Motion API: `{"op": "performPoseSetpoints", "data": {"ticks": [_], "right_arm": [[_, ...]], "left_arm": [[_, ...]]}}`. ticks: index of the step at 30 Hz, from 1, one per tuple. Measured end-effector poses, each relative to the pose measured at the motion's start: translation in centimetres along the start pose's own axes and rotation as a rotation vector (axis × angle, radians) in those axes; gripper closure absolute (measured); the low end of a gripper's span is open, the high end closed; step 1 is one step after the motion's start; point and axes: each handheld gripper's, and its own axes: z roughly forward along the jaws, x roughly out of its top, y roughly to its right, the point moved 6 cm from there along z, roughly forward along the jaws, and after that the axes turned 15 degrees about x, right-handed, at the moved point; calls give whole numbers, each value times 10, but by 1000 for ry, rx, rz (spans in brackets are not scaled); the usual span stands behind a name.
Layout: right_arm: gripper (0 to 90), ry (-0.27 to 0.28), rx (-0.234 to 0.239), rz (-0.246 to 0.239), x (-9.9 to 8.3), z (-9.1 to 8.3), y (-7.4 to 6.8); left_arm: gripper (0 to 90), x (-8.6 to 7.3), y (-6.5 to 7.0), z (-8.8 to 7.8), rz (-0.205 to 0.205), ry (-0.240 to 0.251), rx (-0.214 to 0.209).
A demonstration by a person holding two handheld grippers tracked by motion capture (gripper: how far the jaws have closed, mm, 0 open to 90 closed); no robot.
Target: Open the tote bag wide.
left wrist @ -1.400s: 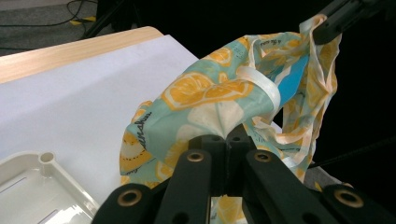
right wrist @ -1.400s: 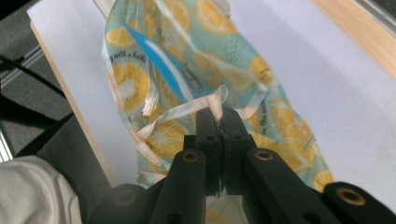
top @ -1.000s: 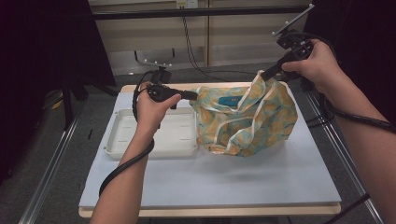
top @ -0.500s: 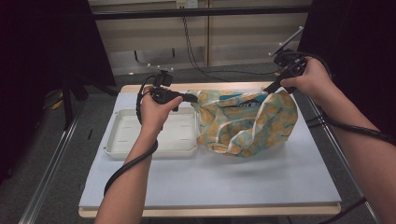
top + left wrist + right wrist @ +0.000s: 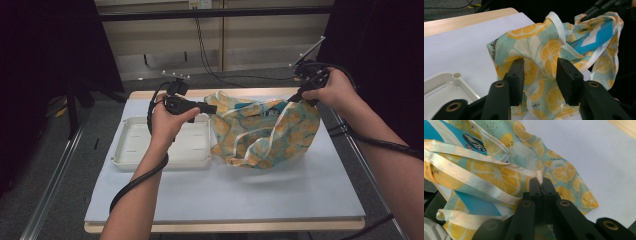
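A cloth bag [image 5: 265, 132] printed with lemon slices on pale green slumps on the white mat. A blue packet [image 5: 596, 35] shows inside its mouth. My left gripper [image 5: 212, 108] is level at the bag's left rim. Its jaws have just been opening and now stand open in the left gripper view [image 5: 539, 75], with loose bag fabric [image 5: 534, 45] in the gap and no pad pressing on it. My right gripper [image 5: 295, 100] is shut on the bag's white-edged rim at the upper right, and the right gripper view shows the pinch [image 5: 540, 182] on the bag [image 5: 494, 177].
A shallow white tray [image 5: 125, 150] lies on the mat left of the bag, under my left forearm. The mat [image 5: 250, 195] reaches the table's near edge. Metal rails run along both sides of the table, and cables hang at the back.
My right hand has come down with the rim, and the bag has sagged lower and wider onto the mat. The left jaws have opened off the left rim.
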Motion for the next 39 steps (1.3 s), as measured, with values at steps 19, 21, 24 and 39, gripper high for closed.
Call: {"op": "performPoseSetpoints", "data": {"ticks": [19,21,24,39], "right_arm": [[885,6,5,-4,-3,-3,-3],[885,6,9,4,-3,-3,-3],[885,14,11,4,-4,-5,-3],[882,43,5,25,-18,-18,3]], "left_arm": [[560,1,30,11,204,-25,-9],[697,1,33,11,212,-32,-34],[851,5,38,10,213,-34,-50],[900,32,44,-6,121,62,-88]]}}
